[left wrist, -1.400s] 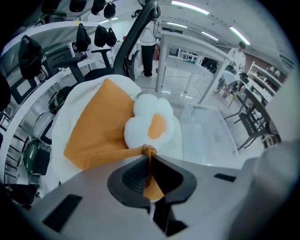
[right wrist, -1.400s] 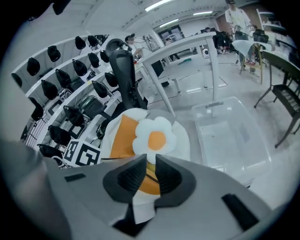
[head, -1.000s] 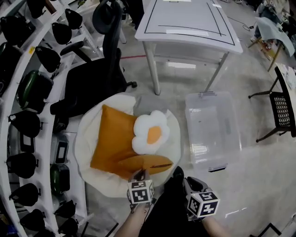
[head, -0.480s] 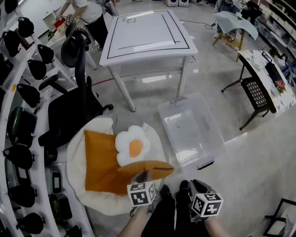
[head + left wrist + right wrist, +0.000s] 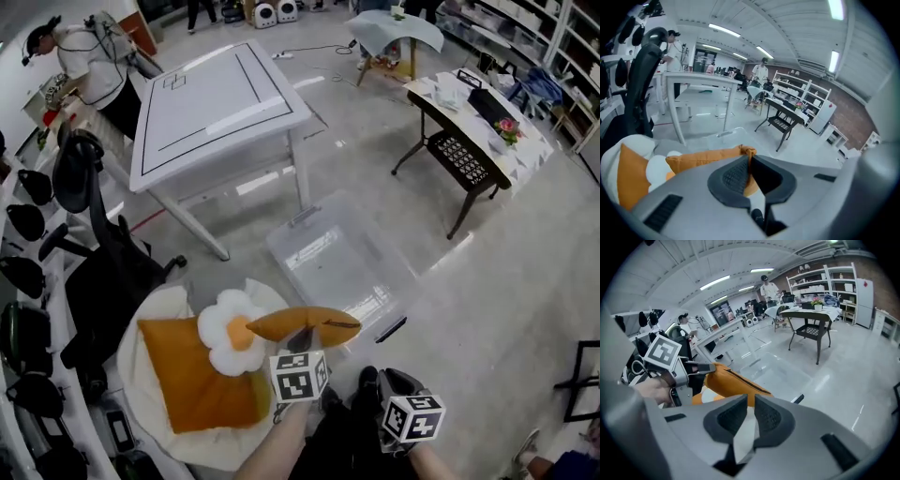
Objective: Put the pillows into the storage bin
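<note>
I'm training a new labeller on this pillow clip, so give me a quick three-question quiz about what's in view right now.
1. True or false: the storage bin already holds a pillow.
2. What does the egg-shaped pillow rest on?
3. The left gripper is shut on: A the egg-shaped pillow; B the zipped orange pillow; C nothing.

Key
1. False: the bin is empty.
2. The large orange pillow.
3. B: its jaws pinch that pillow's edge and hold it up beside the bin.
</note>
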Demonstrator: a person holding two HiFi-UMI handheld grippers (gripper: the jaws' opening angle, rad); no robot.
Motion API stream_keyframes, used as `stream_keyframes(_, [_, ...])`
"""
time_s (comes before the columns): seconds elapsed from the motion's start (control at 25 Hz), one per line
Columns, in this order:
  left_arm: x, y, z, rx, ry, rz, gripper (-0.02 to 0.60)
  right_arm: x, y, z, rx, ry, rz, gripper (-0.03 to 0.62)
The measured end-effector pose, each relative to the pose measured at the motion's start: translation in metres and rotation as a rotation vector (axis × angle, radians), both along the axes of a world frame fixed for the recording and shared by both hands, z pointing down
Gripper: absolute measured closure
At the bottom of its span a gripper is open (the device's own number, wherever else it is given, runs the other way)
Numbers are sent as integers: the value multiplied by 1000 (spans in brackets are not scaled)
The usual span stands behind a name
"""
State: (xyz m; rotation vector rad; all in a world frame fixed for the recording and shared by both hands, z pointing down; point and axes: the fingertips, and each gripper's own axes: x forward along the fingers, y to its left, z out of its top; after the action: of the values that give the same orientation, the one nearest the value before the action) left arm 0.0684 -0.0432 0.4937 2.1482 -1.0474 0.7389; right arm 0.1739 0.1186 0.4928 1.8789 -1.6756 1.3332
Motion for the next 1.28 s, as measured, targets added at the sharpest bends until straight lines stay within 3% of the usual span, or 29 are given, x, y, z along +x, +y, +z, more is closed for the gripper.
stream_keyframes(0.36, [114,-37,13,49,-48,228,554,43,18,6,-10,2,126,548])
stream_keyframes(0.56, [170,-34,38,13,-87,354,551,62,29,7,-20,2,175,548])
stream_keyframes(0.68, [184,-36,47,3,-162,364,544,74,34,8,-28,-3,208,548])
stream_keyframes(0.8, [196,-39,43,19,-131,359,543,87,37,11,-33,-2,226,548])
stream_keyframes(0.92, [191,-35,40,13,-96,324,543,98,35,14,-33,-8,228,548])
stream_keyframes(1.04, [165,-29,46,4,-89,245,543,101,29,19,-36,-29,196,548])
stream_keyframes(1.28, [79,-11,77,-42,-200,38,529,105,-9,23,-21,-70,-7,548])
